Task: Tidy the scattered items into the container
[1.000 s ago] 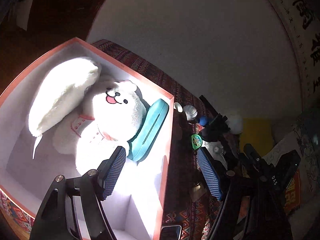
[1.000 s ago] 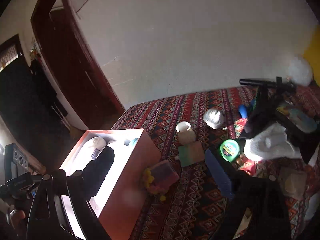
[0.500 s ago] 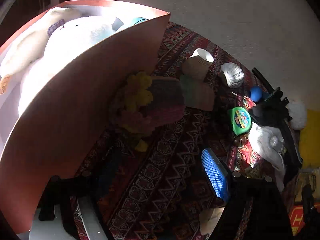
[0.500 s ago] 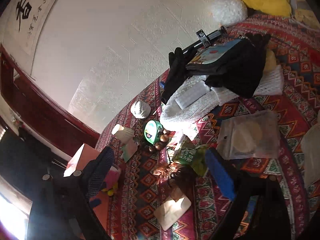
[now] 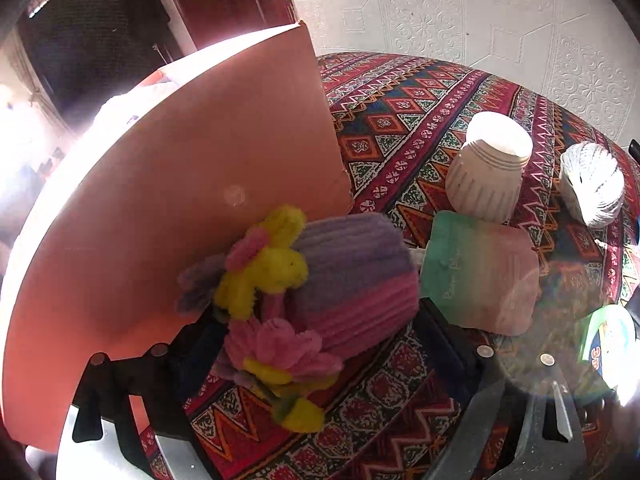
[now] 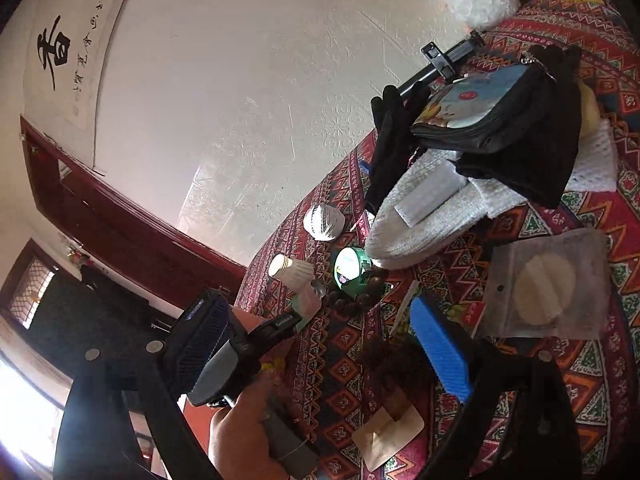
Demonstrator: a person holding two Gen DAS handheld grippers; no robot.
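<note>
Chenille, pink, lilac and yellow: a plush pouch (image 5: 352, 280) trimmed with pipe-cleaner flowers (image 5: 276, 364), lying on the patterned cloth of the table (image 5: 400, 128) against the outer wall of the salmon-pink container (image 5: 180, 200). The left gripper (image 5: 316, 344) has its jaws spread wide to either side of the pouch, not yet closed on it.

- Handling, judged: light, soft, compressible; it should yield under pressure and not slip. The flowers look flimsy and likely to bend, so the better hold is across the ribbed body, not the trim.
- Just beyond the pouch: a flat packet (image 5: 480, 276), mint fading to pink, probably thin and floppy, best taken by an edge.
- Farther: a ribbed white cup (image 5: 488, 176), inverted, rigid-looking and light, and beside it a ball of white twine (image 5: 592, 184), firm, prone to roll.
- At the right edge: a green round tape measure (image 6: 348, 270), hard and smooth-looking.

The right gripper (image 6: 320, 348) hangs over the table with jaws released and nothing between them. Beyond it lie a clear bag (image 6: 548, 284), a white knitted cloth (image 6: 420, 216) and a black zip case (image 6: 500, 120), all well apart from the container.
</note>
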